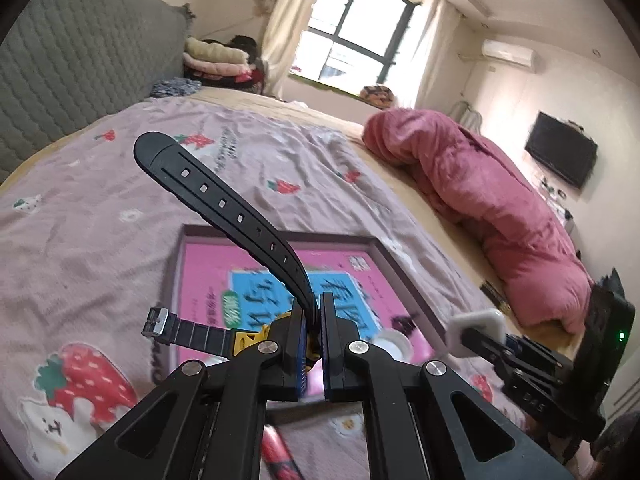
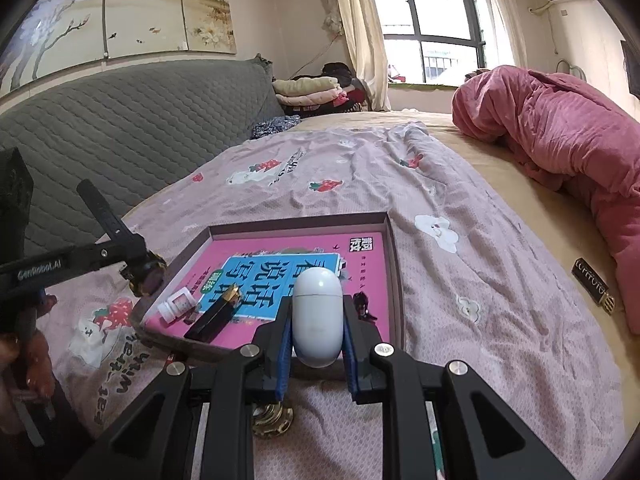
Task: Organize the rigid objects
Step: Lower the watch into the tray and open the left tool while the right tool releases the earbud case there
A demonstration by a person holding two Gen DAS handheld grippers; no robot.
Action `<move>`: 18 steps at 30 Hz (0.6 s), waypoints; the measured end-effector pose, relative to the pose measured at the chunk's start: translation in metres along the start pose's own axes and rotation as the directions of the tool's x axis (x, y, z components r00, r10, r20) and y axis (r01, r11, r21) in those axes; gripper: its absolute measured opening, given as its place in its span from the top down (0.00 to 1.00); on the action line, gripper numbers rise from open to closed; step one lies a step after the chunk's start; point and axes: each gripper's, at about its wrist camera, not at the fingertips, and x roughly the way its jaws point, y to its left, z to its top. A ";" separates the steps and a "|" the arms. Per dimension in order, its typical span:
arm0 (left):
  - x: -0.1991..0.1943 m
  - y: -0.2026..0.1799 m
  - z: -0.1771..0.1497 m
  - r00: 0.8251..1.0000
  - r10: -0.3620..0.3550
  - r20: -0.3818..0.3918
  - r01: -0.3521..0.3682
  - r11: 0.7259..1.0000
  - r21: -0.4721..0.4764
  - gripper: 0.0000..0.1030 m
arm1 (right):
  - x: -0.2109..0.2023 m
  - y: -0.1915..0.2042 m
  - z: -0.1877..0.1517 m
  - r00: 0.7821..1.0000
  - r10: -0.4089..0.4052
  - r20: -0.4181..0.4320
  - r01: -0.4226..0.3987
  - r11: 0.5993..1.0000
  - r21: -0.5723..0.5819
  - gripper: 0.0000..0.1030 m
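My left gripper (image 1: pixel 316 312) is shut on a black and yellow wristwatch (image 1: pixel 224 208), held above the near left corner of a shallow tray (image 1: pixel 404 280) lined with a pink book; its strap sticks up and its buckle end hangs left. The watch also shows in the right wrist view (image 2: pixel 146 274). My right gripper (image 2: pixel 318 320) is shut on a white oval case (image 2: pixel 318 312), held over the tray's near edge (image 2: pixel 394 264). In the tray lie a small white bottle (image 2: pixel 176 304) and a dark lipstick tube (image 2: pixel 214 316).
The tray lies on a strawberry-print pink sheet (image 2: pixel 360 168) on a bed. A rolled pink quilt (image 2: pixel 560 136) lies on the right, a grey padded headboard (image 2: pixel 120 128) on the left. A small black object (image 2: pixel 592 284) lies to the right. A gold-rimmed item (image 2: pixel 272 420) sits under my right gripper.
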 end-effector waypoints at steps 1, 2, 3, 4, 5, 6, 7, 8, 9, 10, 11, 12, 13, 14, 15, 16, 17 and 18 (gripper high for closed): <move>0.001 0.007 0.002 1.000 0.003 0.004 -0.003 1.000 -0.016 0.94 | 0.001 -0.002 0.001 1.000 -0.002 0.001 0.002 1.000 0.002 0.79; 0.002 0.012 0.004 1.000 0.000 0.006 0.000 1.000 -0.031 0.95 | 0.003 -0.003 0.003 1.000 -0.005 0.001 0.005 1.000 0.004 0.79; 0.003 0.019 0.005 1.000 -0.001 0.012 0.002 0.999 -0.048 0.95 | 0.004 -0.004 0.003 1.000 -0.006 0.002 0.006 1.000 0.006 0.79; 0.004 0.022 0.006 1.000 0.001 0.013 0.000 0.999 -0.054 0.94 | 0.005 -0.005 0.004 1.000 -0.007 0.002 0.007 1.000 0.009 0.79; 0.006 0.025 0.006 1.000 0.007 0.015 -0.007 0.998 -0.056 0.94 | 0.006 -0.006 0.004 1.000 -0.011 0.003 0.011 1.000 0.008 0.79; 0.009 0.029 0.007 1.000 0.010 0.013 -0.009 0.998 -0.061 0.95 | 0.007 -0.007 0.004 1.000 -0.016 0.003 0.016 1.000 0.007 0.79; 0.010 0.031 0.007 1.000 0.009 0.012 -0.009 0.998 -0.066 0.95 | 0.009 -0.008 0.005 1.000 -0.019 0.002 0.019 1.000 0.005 0.79; 0.012 0.032 0.007 1.000 0.010 0.011 -0.009 0.998 -0.069 0.94 | 0.011 -0.009 0.005 1.000 -0.020 -0.002 0.020 1.000 0.007 0.79; 0.015 0.033 0.006 1.000 0.009 0.006 -0.009 0.998 -0.068 0.94 | 0.012 -0.009 0.004 1.000 -0.022 -0.004 0.022 1.000 0.007 0.79; 0.019 0.033 0.006 1.000 0.008 0.001 -0.008 0.998 -0.063 0.95 | 0.014 -0.009 0.004 1.000 -0.025 -0.007 0.025 1.000 0.006 0.79; 0.021 0.032 0.004 1.000 0.008 -0.003 -0.009 0.998 -0.060 0.95 | 0.016 -0.010 0.004 1.000 -0.026 -0.012 0.026 1.000 0.008 0.79; 0.024 0.031 0.003 1.000 0.008 -0.012 -0.008 0.998 -0.057 0.94 | 0.018 -0.011 0.003 0.999 -0.028 -0.015 0.029 1.000 0.008 0.79; 0.028 0.030 0.001 1.000 0.008 -0.020 -0.009 0.998 -0.054 0.95 | 0.018 -0.011 0.003 0.999 -0.030 -0.018 0.030 1.000 0.007 0.79; 0.031 0.029 -0.001 1.000 0.006 -0.029 -0.007 0.998 -0.055 0.94 | 0.020 -0.011 0.002 0.999 -0.029 -0.023 0.029 1.000 0.008 0.79; 0.033 0.030 -0.003 0.999 0.003 -0.037 -0.005 0.998 -0.056 0.94 | 0.021 -0.011 0.002 0.999 -0.030 -0.026 0.030 1.000 0.008 0.79; 0.035 0.029 -0.005 0.999 0.000 -0.044 -0.003 0.998 -0.056 0.95 | 0.022 -0.011 0.001 0.999 -0.032 -0.029 0.032 0.999 0.007 0.79; 0.038 0.027 -0.006 0.999 -0.002 -0.050 -0.001 0.999 -0.053 0.94 | 0.023 -0.011 0.001 0.999 -0.031 -0.032 0.032 0.999 0.008 0.79; 0.040 0.025 -0.008 0.998 -0.003 -0.057 0.000 0.999 -0.045 0.94 | 0.024 -0.012 0.000 0.999 -0.031 -0.036 0.032 0.999 0.010 0.79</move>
